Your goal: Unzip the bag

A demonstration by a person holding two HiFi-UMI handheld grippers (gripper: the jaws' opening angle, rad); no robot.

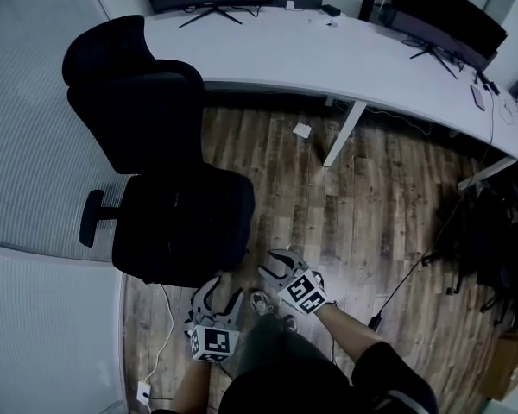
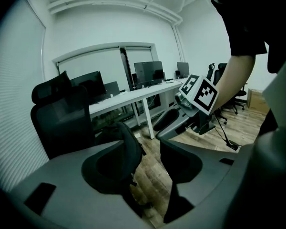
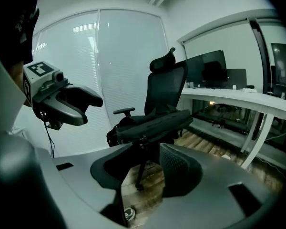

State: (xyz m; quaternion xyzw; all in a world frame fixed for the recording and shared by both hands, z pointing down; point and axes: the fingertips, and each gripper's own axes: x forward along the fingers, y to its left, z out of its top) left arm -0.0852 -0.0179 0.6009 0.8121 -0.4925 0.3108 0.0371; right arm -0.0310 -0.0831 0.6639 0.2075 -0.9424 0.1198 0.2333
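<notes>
Grey jaws on both tongs are spread wide and empty. The left gripper [image 1: 224,290] and right gripper [image 1: 270,263] hang near the office chair [image 1: 138,102], touching nothing. The black bag [image 3: 152,122] lies flat on the seat. The right gripper view shows its long axis running sideways; the head view just shows a dark blob.
</notes>
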